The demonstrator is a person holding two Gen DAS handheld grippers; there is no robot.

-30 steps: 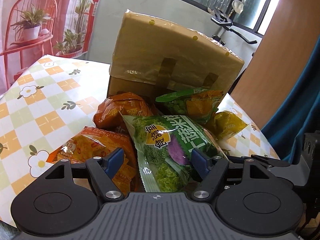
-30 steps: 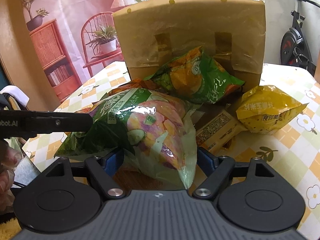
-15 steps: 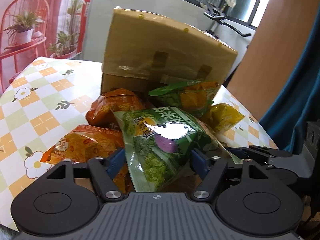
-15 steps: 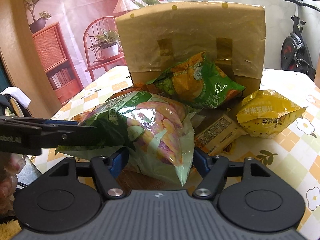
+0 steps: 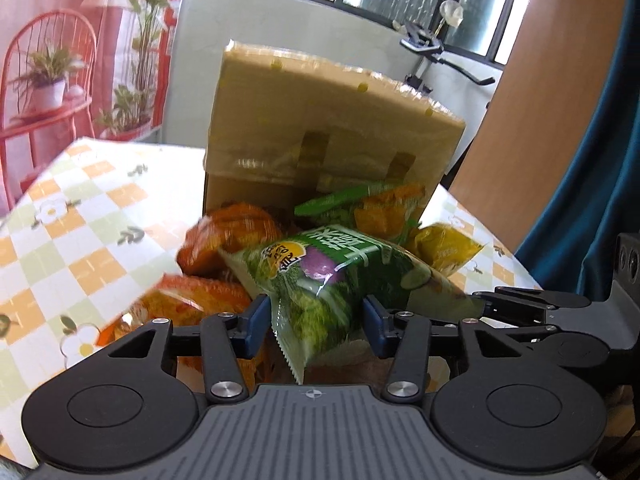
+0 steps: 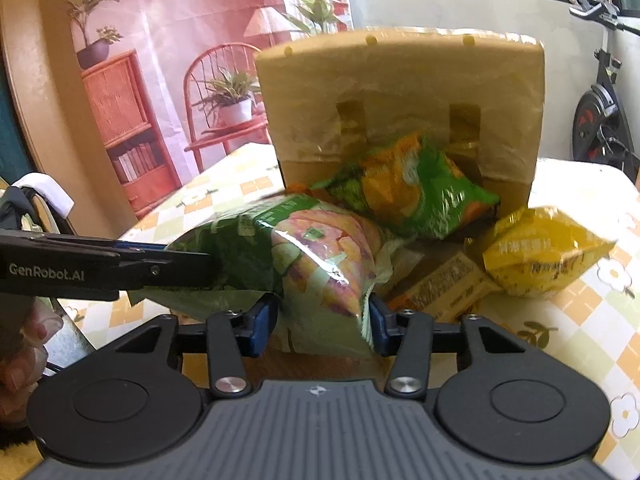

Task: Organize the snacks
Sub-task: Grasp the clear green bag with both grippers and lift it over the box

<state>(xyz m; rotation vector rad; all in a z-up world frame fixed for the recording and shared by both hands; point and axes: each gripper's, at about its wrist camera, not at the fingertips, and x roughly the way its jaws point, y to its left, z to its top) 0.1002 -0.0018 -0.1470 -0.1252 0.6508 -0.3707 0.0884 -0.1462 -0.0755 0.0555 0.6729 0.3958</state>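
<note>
- While both grippers close at the same time on one packet, the green snack bag (image 5: 328, 280) lies across the two of them: its left end sits between the blue pads of the left gripper (image 5: 316, 326), and its right end between the pads of the right gripper (image 6: 323, 320).
- Its long axis runs from 9 to 3 o'clock in the right wrist view, so each hand has one end and neither is clearly nearer to the middle.
- The jaws of the left gripper are closing; the pads stand at the two sides of the crimped end and seem to touch the film, but I cannot tell if they press it firmly.
- The jaws of the right gripper are closing too, and the bag fills the gap between the pads, its film bulging against both.
- At 12 o'clock behind the bag stands the cardboard box (image 6: 400, 112), with a flap raised; I judge it is the place for the snacks.
- Between bag and box lies the green-orange bag (image 6: 416, 196), right in the way, so a lift over it looks needed.
- The yellow bag (image 6: 544, 252) lies at 2 o'clock on the checked tablecloth (image 6: 592, 312), apart from the fingers.
- In the left view two orange bags (image 5: 228, 236) lie at 10 o'clock, just beside the green one, and could be dragged along.
- A flat wrapped packet (image 6: 436, 284) lies under the pile.
</note>
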